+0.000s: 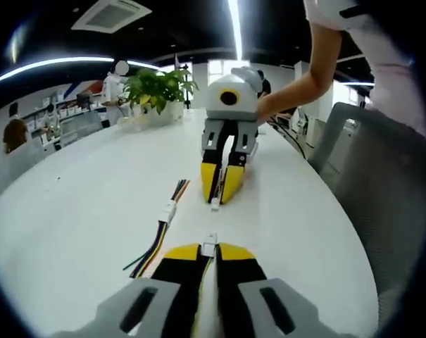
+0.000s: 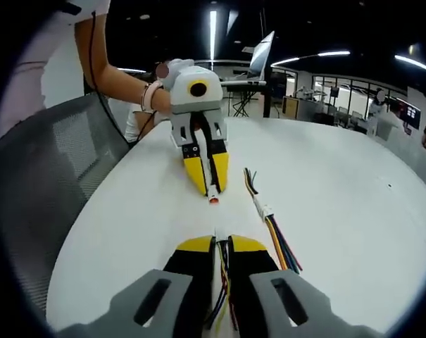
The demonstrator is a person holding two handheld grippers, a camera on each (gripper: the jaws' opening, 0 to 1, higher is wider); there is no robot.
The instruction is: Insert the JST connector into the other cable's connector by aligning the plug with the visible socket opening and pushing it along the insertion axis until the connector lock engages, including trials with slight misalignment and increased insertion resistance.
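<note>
Connectors apart — white plug (image 1: 210, 246) pinched in left gripper (image 1: 209, 252) | socket connector (image 1: 216, 205) clamped by right gripper (image 1: 222, 190), facing plug | spare joined harness (image 1: 167, 213) flat beside plug — glossy white table (image 1: 79, 211)

An open-plan office: long white counter (image 1: 79, 204), mesh chair (image 1: 367, 162), potted plant (image 1: 158, 88), ceiling strip lights (image 1: 235, 28) (people at far desks).

On the white table (image 2: 353, 183) I see my right gripper (image 2: 222, 243) near me, its jaws closed on a cable with a small white connector (image 2: 216, 232). Far across, the left gripper (image 2: 211, 184) holds another connector (image 2: 213, 197). A spare cable (image 2: 267, 218) lies to the right.
</note>
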